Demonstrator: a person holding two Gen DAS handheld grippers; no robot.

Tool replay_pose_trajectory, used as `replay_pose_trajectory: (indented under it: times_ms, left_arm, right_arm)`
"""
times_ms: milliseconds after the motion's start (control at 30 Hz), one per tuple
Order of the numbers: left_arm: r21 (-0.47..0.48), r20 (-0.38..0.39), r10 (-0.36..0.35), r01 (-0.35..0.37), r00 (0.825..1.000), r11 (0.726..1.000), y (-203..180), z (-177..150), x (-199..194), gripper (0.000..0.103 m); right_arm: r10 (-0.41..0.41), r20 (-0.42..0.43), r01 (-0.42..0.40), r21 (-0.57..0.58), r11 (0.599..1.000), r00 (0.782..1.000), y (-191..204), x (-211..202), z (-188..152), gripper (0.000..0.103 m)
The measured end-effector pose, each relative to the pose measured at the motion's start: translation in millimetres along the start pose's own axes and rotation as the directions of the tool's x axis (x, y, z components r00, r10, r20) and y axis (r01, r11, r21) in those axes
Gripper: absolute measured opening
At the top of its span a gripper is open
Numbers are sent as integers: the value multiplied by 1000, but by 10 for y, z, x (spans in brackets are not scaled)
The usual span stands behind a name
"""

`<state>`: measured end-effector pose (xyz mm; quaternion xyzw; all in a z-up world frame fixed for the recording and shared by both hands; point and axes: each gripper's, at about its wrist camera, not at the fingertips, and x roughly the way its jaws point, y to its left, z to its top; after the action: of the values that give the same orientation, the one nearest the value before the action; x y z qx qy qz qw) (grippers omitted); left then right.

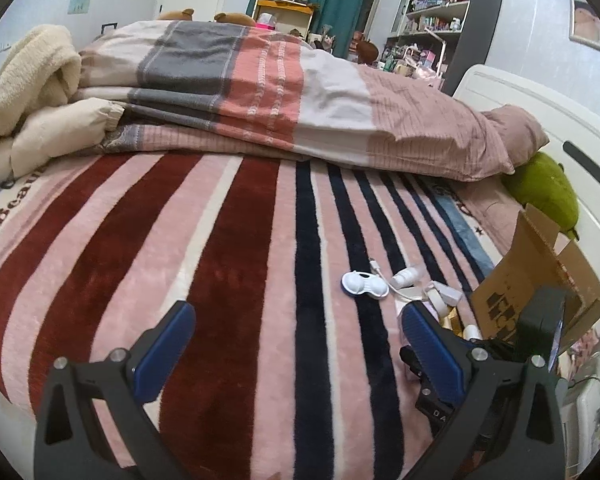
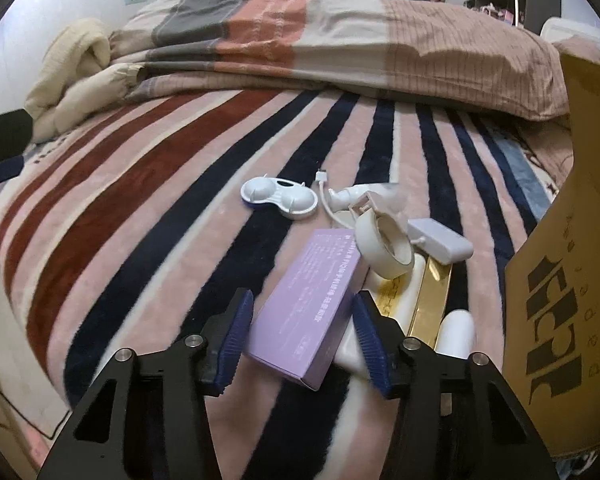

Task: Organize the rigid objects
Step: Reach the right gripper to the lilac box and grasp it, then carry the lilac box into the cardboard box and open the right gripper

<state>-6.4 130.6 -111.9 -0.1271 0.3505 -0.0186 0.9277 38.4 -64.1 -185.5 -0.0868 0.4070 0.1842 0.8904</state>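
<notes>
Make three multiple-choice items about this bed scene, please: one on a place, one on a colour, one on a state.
1. Where does the purple box lie?
A. Inside the cardboard box
B. Between the right gripper's fingers, on the striped blanket
C. On top of the folded quilt

2. What colour is the plush toy behind the cardboard box?
A. Green
B. Red
C. Black

3. How does the left gripper stand?
A. Shut on the white case
B. Shut, holding nothing
C. Open, with only blanket between its fingers

Answers:
1 B: the right wrist view shows the purple box between the fingers of the right gripper.
2 A: the plush toy beyond the cardboard box is green.
3 C: the left gripper has its fingers far apart over the striped blanket.
</notes>
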Motion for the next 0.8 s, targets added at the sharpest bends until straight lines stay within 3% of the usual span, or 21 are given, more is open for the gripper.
replay_pose_trajectory:
  times_ms: [67,200,333,500,633,733,800]
  left_arm:
    - [-5,4,-29,29,1000,1000,10,-2,-18,103]
    - [-2,9,-58,58,998,998,3,-23,-57,103]
    - [-7,7,-78,78,997,997,16,-36,-63,103]
    - [-11,-17,-81,80,997,997,31,-59,-13,103]
    - [-7,-47,-80,80,996,997,26,-90,57,102]
    - [8,-69,-102,103,992,995,-7,-123,109,102]
    - [12,-80,-146,147,986,989,-50,-111,131,102]
  right_arm:
    - [8,5,-8,-14,1000,1000,-3,-50,-12,40]
    - [164,-12,-163,17,986,986,-73,-93,3,38]
    - [345,-63,-339,86,937,937,-127,-70,-21,36]
    - [307,-84,-302,72,951,948,-52,-14,-29,45]
    - [248,-107,-245,42,969,963,23,70,-38,45]
    - [222,-87,-221,19,975,971,67,39,-31,34]
    - [205,-60,-206,-16,978,977,85,-39,-41,33]
